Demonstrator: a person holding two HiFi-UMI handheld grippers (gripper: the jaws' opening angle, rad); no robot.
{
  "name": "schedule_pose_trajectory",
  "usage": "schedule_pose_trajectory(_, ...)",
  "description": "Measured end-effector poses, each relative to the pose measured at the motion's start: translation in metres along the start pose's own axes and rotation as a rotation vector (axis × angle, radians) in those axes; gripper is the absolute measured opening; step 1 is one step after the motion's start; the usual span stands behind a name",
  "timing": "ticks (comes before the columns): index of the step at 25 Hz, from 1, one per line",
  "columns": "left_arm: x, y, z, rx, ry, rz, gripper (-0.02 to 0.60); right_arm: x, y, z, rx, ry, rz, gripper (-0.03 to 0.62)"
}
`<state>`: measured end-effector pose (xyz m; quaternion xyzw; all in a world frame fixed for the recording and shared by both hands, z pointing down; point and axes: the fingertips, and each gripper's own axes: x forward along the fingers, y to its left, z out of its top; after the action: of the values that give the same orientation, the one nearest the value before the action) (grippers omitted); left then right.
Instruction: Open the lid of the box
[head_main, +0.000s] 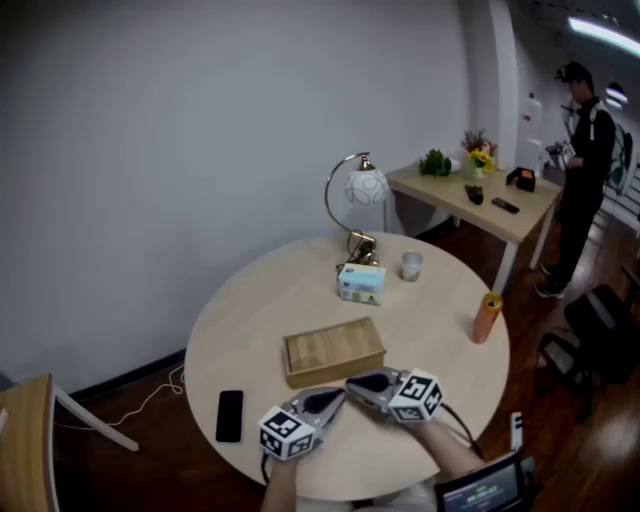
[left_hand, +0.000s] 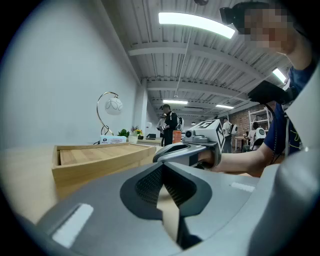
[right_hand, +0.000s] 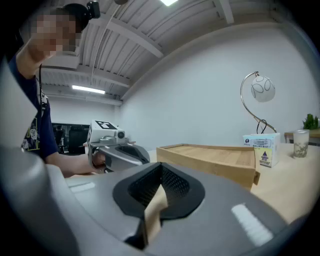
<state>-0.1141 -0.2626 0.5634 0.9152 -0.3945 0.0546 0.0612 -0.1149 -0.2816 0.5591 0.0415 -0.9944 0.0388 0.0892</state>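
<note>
Grey left gripper (head_main: 336, 397) and right gripper (head_main: 352, 382) bear black-and-white marker cubes (head_main: 288, 433).

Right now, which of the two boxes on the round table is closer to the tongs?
The flat wooden box, just ahead of the left tongs and right tongs. The other, a small pale carton, stands farther back by the lamp.

From high up we look down on the round tabletop (head_main: 260, 300). Both gripper views sit low and close, sharing the wooden box (left_hand: 95, 160).
</note>
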Motion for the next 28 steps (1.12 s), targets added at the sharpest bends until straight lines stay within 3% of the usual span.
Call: schedule_pose_trajectory(28,-0.014,-0.015,-0.007,0.005,0.0,-0.036,0.005,-0.005,0.023,-0.008,-0.003,-0.015,-0.004,-0.003)
